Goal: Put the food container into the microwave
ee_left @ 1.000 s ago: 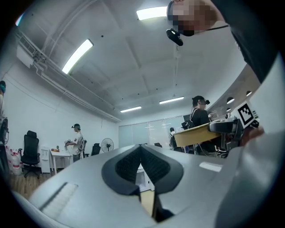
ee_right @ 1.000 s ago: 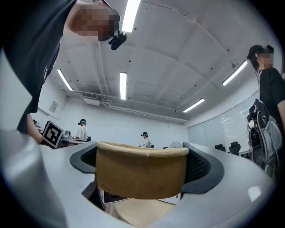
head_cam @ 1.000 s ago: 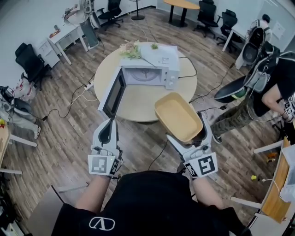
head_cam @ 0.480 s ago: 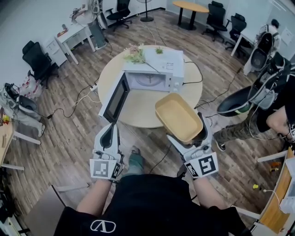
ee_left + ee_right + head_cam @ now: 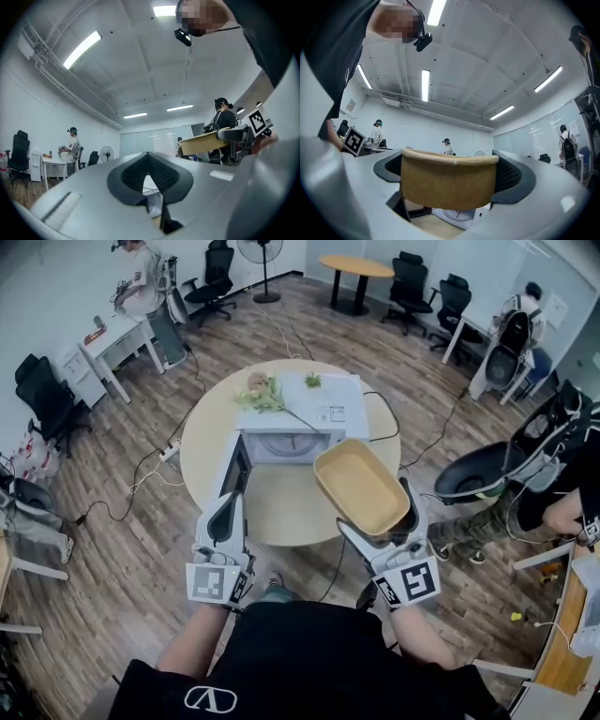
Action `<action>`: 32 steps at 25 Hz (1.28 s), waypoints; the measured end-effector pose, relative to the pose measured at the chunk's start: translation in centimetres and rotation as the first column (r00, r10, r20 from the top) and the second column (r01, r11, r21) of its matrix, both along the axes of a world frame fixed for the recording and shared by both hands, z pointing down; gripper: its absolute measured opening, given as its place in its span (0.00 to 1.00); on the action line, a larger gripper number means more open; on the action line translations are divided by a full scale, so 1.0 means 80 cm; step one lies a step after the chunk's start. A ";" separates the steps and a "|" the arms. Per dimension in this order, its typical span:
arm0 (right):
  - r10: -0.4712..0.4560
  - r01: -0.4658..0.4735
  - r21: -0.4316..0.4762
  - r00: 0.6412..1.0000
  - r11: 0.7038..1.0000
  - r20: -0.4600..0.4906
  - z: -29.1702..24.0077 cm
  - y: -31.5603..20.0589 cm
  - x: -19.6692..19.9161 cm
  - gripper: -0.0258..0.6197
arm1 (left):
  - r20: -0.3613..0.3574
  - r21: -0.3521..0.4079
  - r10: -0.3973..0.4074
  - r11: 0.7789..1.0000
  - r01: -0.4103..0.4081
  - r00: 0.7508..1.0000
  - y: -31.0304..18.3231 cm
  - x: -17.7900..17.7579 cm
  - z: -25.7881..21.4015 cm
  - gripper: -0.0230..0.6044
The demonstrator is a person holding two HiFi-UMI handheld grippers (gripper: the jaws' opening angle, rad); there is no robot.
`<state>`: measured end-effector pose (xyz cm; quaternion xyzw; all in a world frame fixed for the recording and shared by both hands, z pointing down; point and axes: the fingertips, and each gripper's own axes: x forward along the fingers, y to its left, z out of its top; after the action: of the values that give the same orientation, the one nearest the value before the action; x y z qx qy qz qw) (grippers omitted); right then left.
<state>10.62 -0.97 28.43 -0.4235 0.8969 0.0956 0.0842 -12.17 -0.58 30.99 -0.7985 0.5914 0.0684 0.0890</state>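
Observation:
A tan, empty food container (image 5: pixel 361 486) is held up in front of me, with my right gripper (image 5: pixel 389 521) shut on its near end. In the right gripper view the container (image 5: pixel 449 183) fills the gap between the jaws. The white microwave (image 5: pixel 302 407) stands on the round table (image 5: pixel 286 493), its door (image 5: pixel 234 470) swung open toward me and its cavity (image 5: pixel 291 444) showing. My left gripper (image 5: pixel 223 512) hangs shut and empty just this side of the door's edge. The left gripper (image 5: pixel 150 185) view shows its pads closed together.
Greenery (image 5: pixel 264 390) and papers lie on the microwave's top. Cables trail off the table to the floor. Office chairs (image 5: pixel 42 395), desks and people stand around the room; a person in black (image 5: pixel 562 502) is close on the right.
The view has closed in on the table: microwave and open door now sit nearer and more centred. The container stays gripped in my right gripper, and my left gripper has come closer to the door.

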 end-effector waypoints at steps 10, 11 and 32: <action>0.068 -0.068 0.000 0.998 0.998 -0.005 -0.009 -0.094 -0.088 0.92 | -0.005 -0.011 0.097 0.995 -0.097 0.995 -0.112 -0.070 -0.010 0.04; 0.076 -0.076 -0.001 0.997 0.997 -0.006 -0.008 -0.100 -0.094 0.92 | -0.001 -0.021 0.106 0.994 -0.106 0.994 -0.119 -0.074 -0.007 0.04; 0.049 -0.051 -0.076 0.998 0.996 -0.032 0.035 -0.208 -0.086 0.92 | 0.010 -0.042 0.121 0.992 -0.120 0.993 -0.223 -0.034 0.021 0.04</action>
<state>3.73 -17.61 31.23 -0.4474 0.8901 0.0695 0.0520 -14.88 -18.39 32.63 -0.8349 0.5427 0.0565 0.0720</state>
